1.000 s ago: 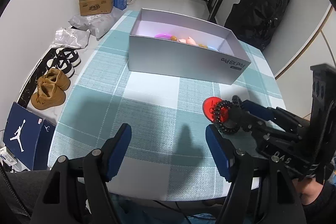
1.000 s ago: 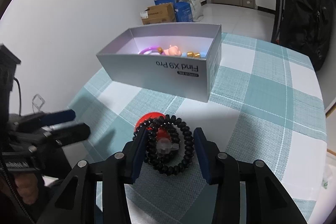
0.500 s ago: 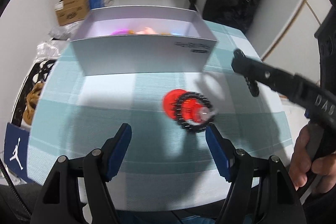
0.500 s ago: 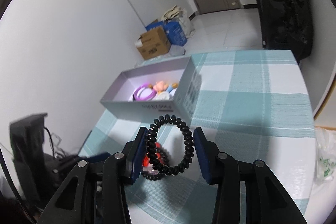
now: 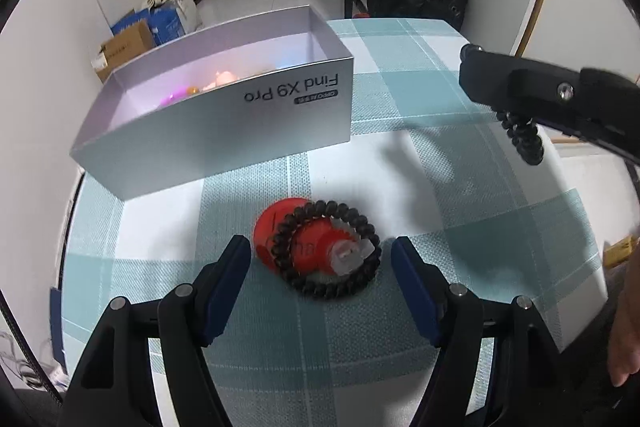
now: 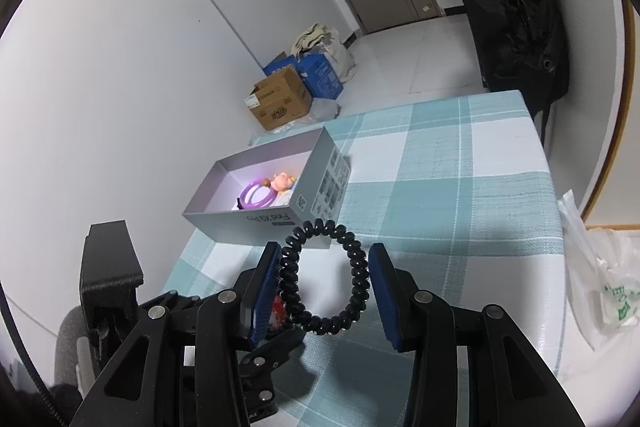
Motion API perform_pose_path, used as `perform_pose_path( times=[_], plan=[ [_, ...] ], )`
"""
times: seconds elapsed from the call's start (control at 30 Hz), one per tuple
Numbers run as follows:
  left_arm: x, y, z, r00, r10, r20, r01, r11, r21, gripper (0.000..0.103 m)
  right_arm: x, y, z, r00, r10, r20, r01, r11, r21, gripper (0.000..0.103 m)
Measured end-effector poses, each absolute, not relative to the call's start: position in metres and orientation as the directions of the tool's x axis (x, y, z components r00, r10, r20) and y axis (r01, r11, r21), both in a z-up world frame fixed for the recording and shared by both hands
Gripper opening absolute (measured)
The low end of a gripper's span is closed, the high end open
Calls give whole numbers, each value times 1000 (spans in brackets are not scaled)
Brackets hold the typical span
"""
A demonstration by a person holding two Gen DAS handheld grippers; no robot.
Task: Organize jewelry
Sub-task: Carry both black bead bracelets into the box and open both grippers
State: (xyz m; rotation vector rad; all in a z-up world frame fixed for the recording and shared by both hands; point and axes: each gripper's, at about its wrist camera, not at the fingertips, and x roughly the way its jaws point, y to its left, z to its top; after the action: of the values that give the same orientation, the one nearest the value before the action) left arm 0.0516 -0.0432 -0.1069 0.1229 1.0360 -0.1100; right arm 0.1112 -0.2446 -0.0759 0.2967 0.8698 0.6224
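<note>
1. Holding a black coil hair tie (image 6: pixel 322 277): the right claw (image 6: pixel 322 287) has its blue pads at about 9 and 3 o'clock of the ring, narrow, and the ring stands upright between them. It is lifted clear of the desk (image 6: pixel 460 195), probably so it can travel over the box wall.
2. In the left wrist view only the lower loop of that ring (image 5: pixel 526 141) shows, hanging under the black right claw body at about 2 o'clock.
3. Left claw (image 5: pixel 322 273) is wide, pads not touching anything; it points down with the beaded bracelet (image 5: pixel 326 247) lying between and just beyond its tips, at 12 o'clock. Looks lined up to take that piece next.
4. Bracelet rests flat on the desk, draped over a red disc (image 5: pixel 280 227), with a clear charm (image 5: pixel 348 255) on it at about 4 o'clock of the ring. Overlap matters: a closing grip may catch the disc too.
5. Grey open box (image 5: pixel 224 131) marked "Find X9 Pro" sits at 11 o'clock beyond the bracelet, near but apart from it. Open top faces up, so it reads as the drop spot.
6. Inside it, from the right wrist view: a purple ring (image 6: pixel 256 197) and a pink figure (image 6: pixel 282 183) bunched at the near right end; far end is free.
7. Off the desk: cardboard boxes (image 6: pixel 280 103) on the floor at 11 o'clock, a plastic bag (image 6: pixel 600 287) at 3 o'clock.
</note>
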Motion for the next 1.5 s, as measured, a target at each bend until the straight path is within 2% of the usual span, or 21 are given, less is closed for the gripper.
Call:
perform_pose_path(
  times=[0.07, 0.17, 0.33, 0.73, 1.0, 1.37, 1.5],
  plan=[
    [50, -43, -106, 509, -31, -860, 157, 986, 57, 68, 111, -247, -75, 486, 620, -615, -384, 784, 487, 43],
    [50, -44, -104, 512, -54, -857, 171, 984, 41, 47, 113, -248, -74, 488, 624, -611, -381, 782, 494, 43],
    [49, -40, -102, 507, -78, -858, 179, 984, 16, 43, 113, -247, -74, 487, 627, -608, -383, 779, 497, 43],
    [55, -35, -80, 542, -249, -803, 191, 967, -170, 42, 114, -246, -75, 486, 621, -615, -378, 784, 493, 43],
    [54, -22, -64, 591, -307, -746, 190, 952, -242, 42, 115, -245, -75, 488, 623, -611, -381, 782, 493, 43],
    [67, 17, -47, 663, -322, -676, 123, 937, -326, 42, 119, -235, -65, 499, 646, -578, -391, 763, 515, 43],
    [78, 29, -40, 684, -308, -661, 123, 942, -311, 42, 123, -222, -57, 500, 661, -560, -415, 750, 515, 43]
  ],
)
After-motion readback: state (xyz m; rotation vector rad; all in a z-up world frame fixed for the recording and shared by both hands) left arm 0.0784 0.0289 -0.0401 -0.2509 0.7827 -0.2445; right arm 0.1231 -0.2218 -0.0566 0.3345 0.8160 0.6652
